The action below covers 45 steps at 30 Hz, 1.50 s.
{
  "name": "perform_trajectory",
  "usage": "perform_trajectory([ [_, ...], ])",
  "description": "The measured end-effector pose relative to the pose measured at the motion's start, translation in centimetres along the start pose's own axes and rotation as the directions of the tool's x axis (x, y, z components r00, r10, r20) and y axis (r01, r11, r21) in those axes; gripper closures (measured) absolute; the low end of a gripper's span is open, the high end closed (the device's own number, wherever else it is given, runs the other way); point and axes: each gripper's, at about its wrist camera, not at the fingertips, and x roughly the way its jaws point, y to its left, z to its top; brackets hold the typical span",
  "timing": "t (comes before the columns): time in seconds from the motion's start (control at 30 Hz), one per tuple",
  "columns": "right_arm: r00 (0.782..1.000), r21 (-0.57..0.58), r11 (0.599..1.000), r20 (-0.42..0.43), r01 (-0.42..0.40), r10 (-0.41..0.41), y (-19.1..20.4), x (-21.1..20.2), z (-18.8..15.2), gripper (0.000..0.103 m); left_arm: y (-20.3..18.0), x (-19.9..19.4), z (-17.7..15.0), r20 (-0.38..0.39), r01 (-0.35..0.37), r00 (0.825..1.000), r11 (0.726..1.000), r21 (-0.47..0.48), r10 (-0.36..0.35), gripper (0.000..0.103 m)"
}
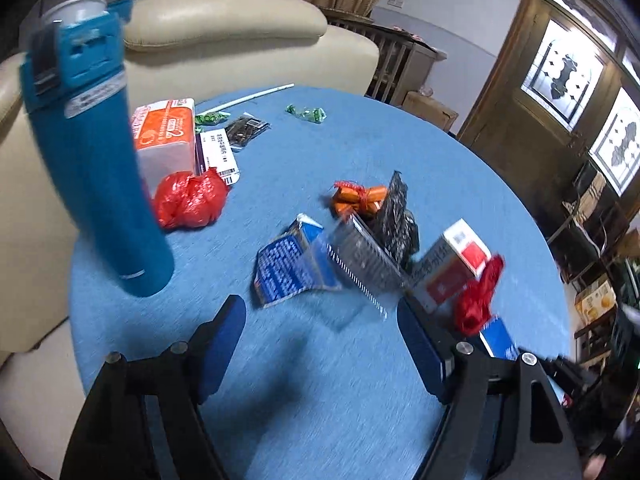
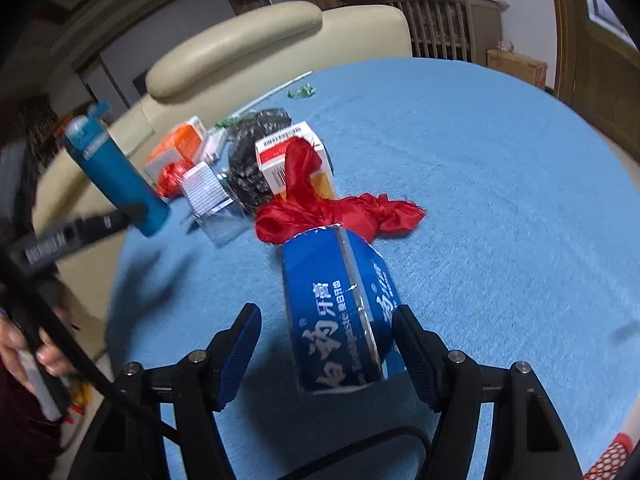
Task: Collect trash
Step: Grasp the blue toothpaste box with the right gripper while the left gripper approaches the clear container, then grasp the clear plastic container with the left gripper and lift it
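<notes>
We've got a round surface [image 1: 320,400] under a blue woven cloth, trash scattered all over it. Our right claw [image 2: 326,334] is spread wide and holding nothing; between its fingers lies a flattened blue toothpaste box [image 2: 340,320] with white Chinese lettering and a shiny silver edge strip, touching the right finger. Just past the box's far end there's a crumpled red plastic bag [image 2: 340,212], glossy and twisted, draped up against a red-and-white carton [image 2: 290,152] with a barcode. Left of that is a clear plastic package [image 2: 212,196] and a black crinkly wrapper [image 2: 248,148].

Our left claw [image 1: 322,320] is also wide open and empty, hovering over the cloth. Straight ahead of it lies a squashed blue-and-white milk carton [image 1: 288,264] covered in small print we can't read. Beyond that is an orange foil wrapper [image 1: 356,196], and off to the left a balled red bag [image 1: 188,200], an orange-and-white tissue pack [image 1: 164,136] and a tall teal bottle [image 1: 92,152] standing up. Green candy wrappers [image 1: 306,113] sit at the far edge.
</notes>
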Motion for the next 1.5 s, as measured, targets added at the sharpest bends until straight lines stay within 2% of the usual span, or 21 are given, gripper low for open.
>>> perform_trajectory([
  [0.1,0.999,-0.037,0.998,0.008,0.041,-0.041,0.4,0.6,-0.1,0.033,-0.4,1.0,0.9,-0.012,0.014,1.0,1.0,-0.027,-0.014,0.024],
  [0.17,0.999,-0.042,0.998,0.008,0.05,-0.05,0.2,0.9,-0.2,0.043,-0.8,1.8,1.4,-0.023,0.026,0.999,0.998,-0.052,-0.027,0.024],
  [0.27,0.998,-0.021,0.998,0.031,0.053,-0.052,-0.6,0.5,-0.1,0.052,-1.4,3.4,2.1,-0.047,0.03,0.998,0.996,-0.089,-0.035,0.024],
  [0.4,1.0,0.072,0.997,0.024,-0.018,0.017,-2.5,-0.1,-0.3,0.054,-1.5,5.8,2.7,-0.073,0.014,0.997,0.992,-0.126,-0.024,0.024],
  [0.5,0.999,0.094,0.995,0.033,-0.04,0.037,-2.9,-1.0,-0.9,0.055,-1.2,7.2,2.4,-0.088,0.002,0.996,0.991,-0.132,-0.014,0.027],
  [0.57,0.997,0.108,0.992,0.048,-0.067,0.062,-3.0,-1.8,-1.3,0.055,-1.0,7.3,2.2,-0.075,0.021,0.997,0.991,-0.133,-0.031,0.027],
  [0.67,0.993,0.129,0.986,0.069,-0.107,0.099,-3.1,-2.8,-1.9,0.056,-1.5,6.8,1.7,-0.055,0.032,0.998,0.995,-0.092,-0.037,0.028],
  [0.7,0.99,0.143,0.981,0.075,-0.127,0.117,-3.1,-3.1,-2.2,0.056,-1.9,6.5,1.4,-0.053,0.04,0.998,0.997,-0.069,-0.044,0.035],
  [0.73,0.988,0.155,0.978,0.08,-0.141,0.13,-3.1,-3.4,-2.5,0.056,-2.3,6.3,1.0,-0.054,0.054,0.997,0.998,-0.041,-0.056,0.046],
  [1.0,0.99,0.167,0.977,0.074,-0.134,0.123,-2.8,-4.3,-3.5,0.057,-3.2,3.5,-2.1,-0.068,0.086,0.994,0.996,0.028,-0.084,0.049],
  [1.07,0.988,0.17,0.975,0.074,-0.144,0.133,-2.7,-4.7,-3.7,0.057,-3.2,2.4,-3.3,-0.086,0.116,0.99,0.993,0.031,-0.113,0.049],
  [1.23,0.986,0.17,0.972,0.055,-0.163,0.156,-2.8,-6.0,-4.8,0.057,-4.1,0.1,-6.2,-0.127,0.122,0.986,0.987,0.101,-0.109,0.049],
  [1.37,0.988,0.126,0.98,0.02,-0.152,0.151,-2.1,-6.7,-5.9,0.057,-4.7,-1.6,-8.2,-0.143,0.161,0.979,0.981,0.111,-0.144,0.049],
  [1.5,0.996,0.042,0.995,-0.001,-0.085,0.085,-1.1,-7.6,-7.3,0.054,-4.8,-2.4,-9.5,-0.161,0.171,0.975,0.979,0.108,-0.152,0.049],
])
